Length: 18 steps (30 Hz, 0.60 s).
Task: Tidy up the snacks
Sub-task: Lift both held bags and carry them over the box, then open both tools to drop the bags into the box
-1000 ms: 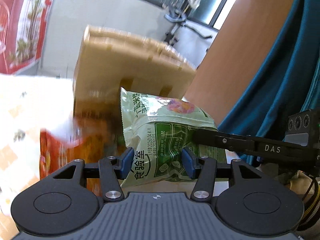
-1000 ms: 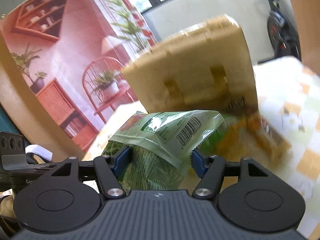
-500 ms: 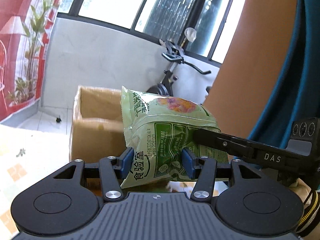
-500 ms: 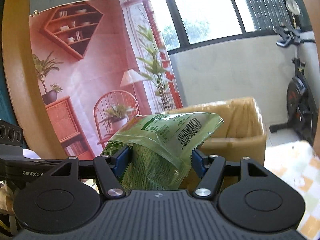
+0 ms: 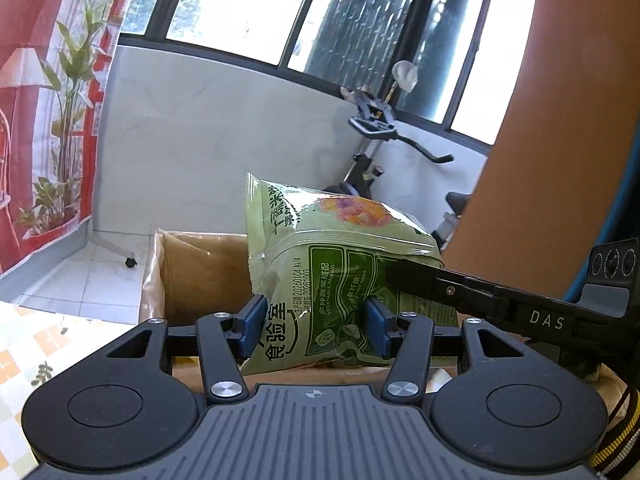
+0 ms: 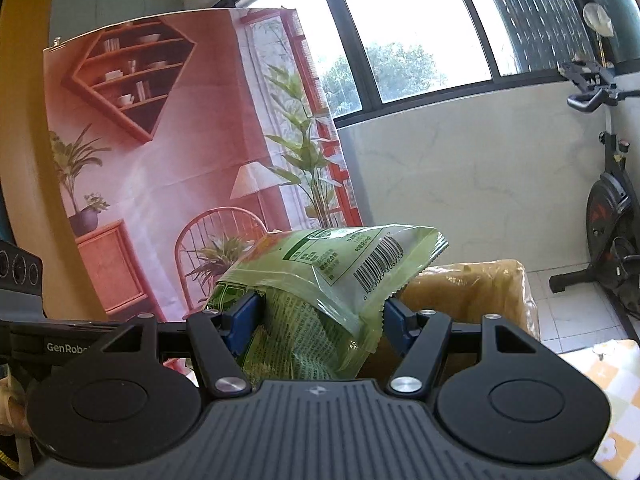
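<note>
**A:** Left wrist view first — what is held, and by which tongs?

**B:** One green snack bag (image 5: 340, 276) is seen, pinched at its lower part by the left tongs (image 5: 316, 326). Blue pads are pressed into the packet on both sides. The right tongs (image 6: 320, 322) are clamped on the same bag from the other end, as is confirmed in the right wrist view, where the barcode side of the packet is shown.

**A:** Where is the bag placed relative to the box?

**B:** It is held up in the air, in front of and partly above the open cardboard box (image 5: 192, 264). No contact with the box can be made out. The box stands on the checked surface (image 5: 28, 344).

**A:** How far along is the task judged to be?

**B:** Only a carrying stage can be claimed. The bag is lifted and gripped but not yet set down inside the box. Whether other snacks are already packed cannot be told — the box floor is hidden behind the tongs and the packet. What is left, at the least, is lowering this bag in and letting go.

**A:** And the count?

**B:** One snack bag, one cardboard box, two tongs. Beyond them, one exercise bike (image 6: 612, 216) by the window and one printed backdrop (image 6: 168, 152) are counted.
</note>
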Each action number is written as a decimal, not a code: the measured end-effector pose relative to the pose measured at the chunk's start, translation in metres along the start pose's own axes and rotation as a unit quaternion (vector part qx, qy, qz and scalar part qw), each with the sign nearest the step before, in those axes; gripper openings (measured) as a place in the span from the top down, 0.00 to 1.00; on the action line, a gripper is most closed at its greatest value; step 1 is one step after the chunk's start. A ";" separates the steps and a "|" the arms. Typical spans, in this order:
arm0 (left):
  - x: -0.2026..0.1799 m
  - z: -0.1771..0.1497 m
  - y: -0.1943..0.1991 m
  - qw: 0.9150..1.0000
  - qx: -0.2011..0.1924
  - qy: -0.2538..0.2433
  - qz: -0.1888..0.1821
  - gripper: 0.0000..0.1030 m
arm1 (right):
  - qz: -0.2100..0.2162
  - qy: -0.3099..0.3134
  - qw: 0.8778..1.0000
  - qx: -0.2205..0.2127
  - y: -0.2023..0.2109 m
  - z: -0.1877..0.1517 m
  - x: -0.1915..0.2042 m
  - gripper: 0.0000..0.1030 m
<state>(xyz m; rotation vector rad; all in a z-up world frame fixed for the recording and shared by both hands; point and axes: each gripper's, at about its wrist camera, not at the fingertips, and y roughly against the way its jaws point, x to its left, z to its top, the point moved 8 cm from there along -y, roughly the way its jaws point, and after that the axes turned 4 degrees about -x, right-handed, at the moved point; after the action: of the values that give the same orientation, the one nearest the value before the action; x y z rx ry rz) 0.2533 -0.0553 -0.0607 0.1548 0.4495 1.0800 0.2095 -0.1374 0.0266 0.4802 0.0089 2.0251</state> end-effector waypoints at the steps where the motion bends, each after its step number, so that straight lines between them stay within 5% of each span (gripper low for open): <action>1: 0.002 0.002 -0.005 1.000 0.002 0.001 0.003 0.46 | 0.001 -0.003 1.000 0.002 -0.007 0.002 -0.005 0.35; 10: 0.024 -0.002 -0.033 0.999 0.040 0.004 0.027 0.45 | -0.006 -0.038 0.999 0.032 -0.052 -0.008 -0.046 0.35; 18: 0.038 0.003 -0.020 0.995 0.051 -0.038 0.075 0.31 | -0.056 -0.055 0.995 0.063 -0.060 -0.022 -0.064 0.35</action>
<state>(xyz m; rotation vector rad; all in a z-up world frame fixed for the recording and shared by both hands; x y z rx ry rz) 0.2859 -0.0316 -0.0757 0.3230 0.4296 1.1955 0.2788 -0.1583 -0.0276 0.6561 0.0939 1.8922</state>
